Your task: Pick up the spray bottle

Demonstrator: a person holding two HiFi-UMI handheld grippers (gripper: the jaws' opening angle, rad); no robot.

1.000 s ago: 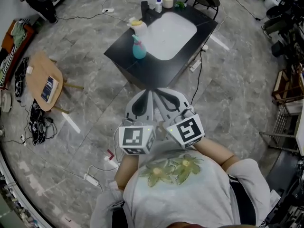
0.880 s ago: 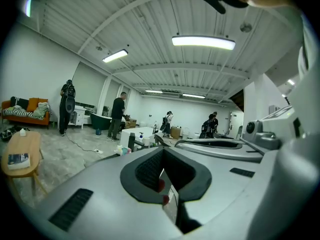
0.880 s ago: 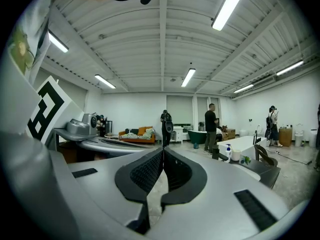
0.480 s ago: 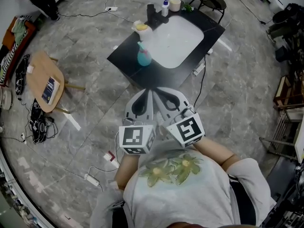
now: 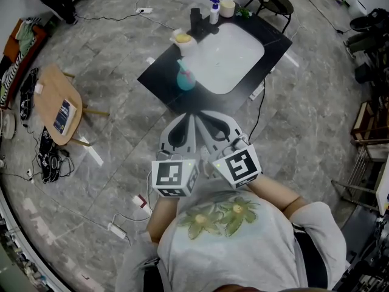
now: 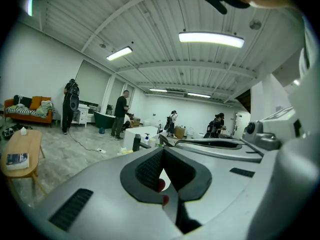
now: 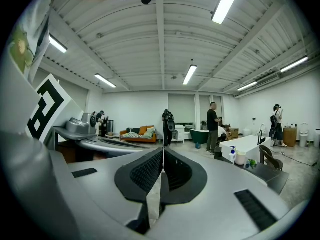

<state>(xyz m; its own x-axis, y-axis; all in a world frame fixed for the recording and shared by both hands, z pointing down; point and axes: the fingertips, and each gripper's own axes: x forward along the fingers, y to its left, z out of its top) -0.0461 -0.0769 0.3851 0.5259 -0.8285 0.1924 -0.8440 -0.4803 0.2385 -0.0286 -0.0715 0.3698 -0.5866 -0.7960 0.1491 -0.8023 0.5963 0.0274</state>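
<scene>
approach is the step in hand, judged from how things lie: both tools sit close in front of the person's chest and nothing is gripped. left gripper (image 6: 162,151) has its jaws closed together with nothing between the pads, and right gripper (image 7: 163,151) is the same, pads meeting and empty. teal spray bottle (image 5: 185,78) stands upright well ahead of both grippers, near the closest corner of the black table (image 5: 163,83) and just beside the white basin (image 5: 234,53) set into it. a second, white bottle with a blue top (image 5: 213,11) stands further off at the far edge, so which one the task means is not certain; the teal one is nearer. the next move, as i read it, calls for closing the gap to the table, spreading one pair of jaws, and bringing them around the bottle's body before squeezing. no brand or label can be read on either bottle; the only markings are the black square patterns on the gripper cubes, and the cover of the book (image 5: 62,114) off to the left is too small to read
</scene>
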